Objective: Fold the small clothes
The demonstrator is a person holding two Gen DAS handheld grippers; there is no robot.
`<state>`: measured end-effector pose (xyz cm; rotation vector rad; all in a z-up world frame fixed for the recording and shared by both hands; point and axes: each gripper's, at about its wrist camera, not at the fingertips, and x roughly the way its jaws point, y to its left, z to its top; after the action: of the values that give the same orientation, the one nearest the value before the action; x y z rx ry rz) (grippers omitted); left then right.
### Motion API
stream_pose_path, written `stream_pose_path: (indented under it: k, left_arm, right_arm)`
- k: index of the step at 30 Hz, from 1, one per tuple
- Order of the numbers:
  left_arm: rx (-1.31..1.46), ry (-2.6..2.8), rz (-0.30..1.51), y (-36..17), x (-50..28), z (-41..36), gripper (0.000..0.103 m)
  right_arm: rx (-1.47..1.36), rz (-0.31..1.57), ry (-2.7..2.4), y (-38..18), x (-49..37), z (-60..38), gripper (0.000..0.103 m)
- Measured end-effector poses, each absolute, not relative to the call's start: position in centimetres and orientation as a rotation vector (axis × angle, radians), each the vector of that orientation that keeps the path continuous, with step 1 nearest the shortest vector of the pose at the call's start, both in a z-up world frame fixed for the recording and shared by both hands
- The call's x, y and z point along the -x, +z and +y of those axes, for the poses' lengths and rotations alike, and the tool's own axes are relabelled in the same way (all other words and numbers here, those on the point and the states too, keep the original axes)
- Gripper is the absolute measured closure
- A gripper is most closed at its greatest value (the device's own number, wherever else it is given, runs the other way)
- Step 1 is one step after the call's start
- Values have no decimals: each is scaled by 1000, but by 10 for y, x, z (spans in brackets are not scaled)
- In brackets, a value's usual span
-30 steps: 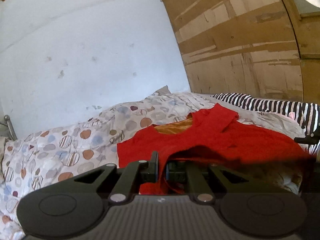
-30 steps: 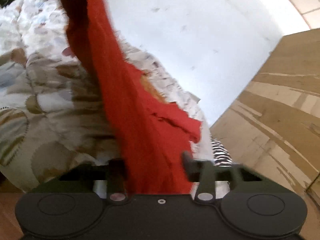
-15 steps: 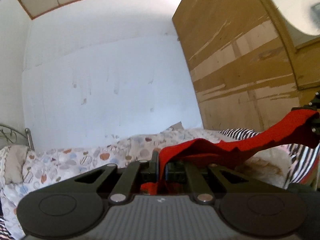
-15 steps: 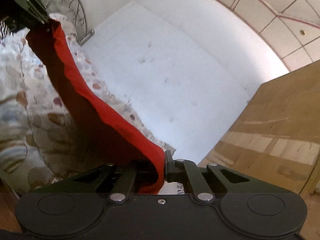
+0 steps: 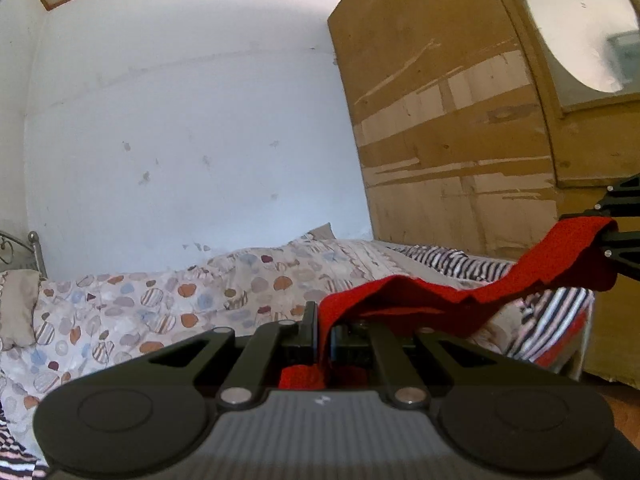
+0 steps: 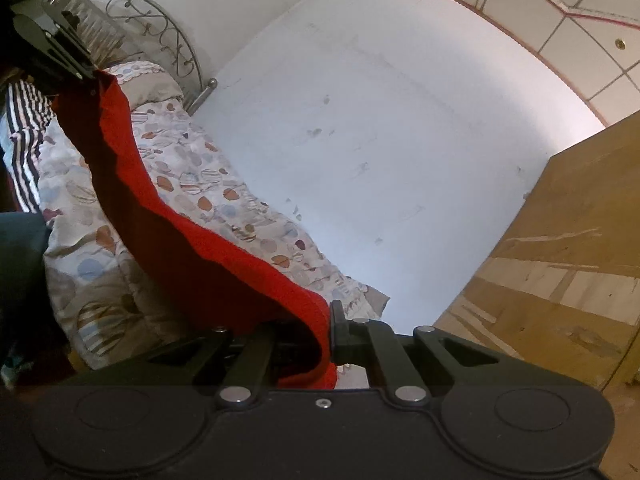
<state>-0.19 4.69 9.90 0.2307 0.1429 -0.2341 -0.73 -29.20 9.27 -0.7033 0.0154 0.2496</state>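
Observation:
A small red garment (image 5: 460, 294) hangs stretched in the air between both grippers, above the bed. My left gripper (image 5: 323, 326) is shut on one edge of it; the cloth runs right to my right gripper (image 5: 612, 236), seen at the frame's right edge. In the right wrist view the same red garment (image 6: 180, 240) sags in a band from my right gripper (image 6: 329, 332), shut on its end, up to my left gripper (image 6: 86, 74) at the upper left. The cloth's lower part hangs dark below the band.
A bed with a spotted quilt (image 5: 160, 308) lies below. Striped fabric (image 5: 452, 262) sits at its far end, a pillow (image 5: 16, 308) and metal headboard (image 6: 160, 40) at the other. A tall wooden wardrobe (image 5: 460, 120) stands to the right, a white wall (image 5: 180, 140) behind.
Both grippers rose and drew apart, lifting the red garment off the quilt into a taut band. The right gripper's fingers closed onto the cloth between the first frame and the middle one.

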Motion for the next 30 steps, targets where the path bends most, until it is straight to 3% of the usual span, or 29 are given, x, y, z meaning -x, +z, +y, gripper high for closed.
stream_pose_path:
  k: [14, 30]
  left_arm:
    - [-216, -211, 334, 131, -214, 49, 98]
    - [-183, -187, 634, 10, -419, 60, 97]
  right_arm:
    - [610, 188, 326, 153, -195, -283, 97]
    - [552, 525, 324, 46, -418, -263, 94]
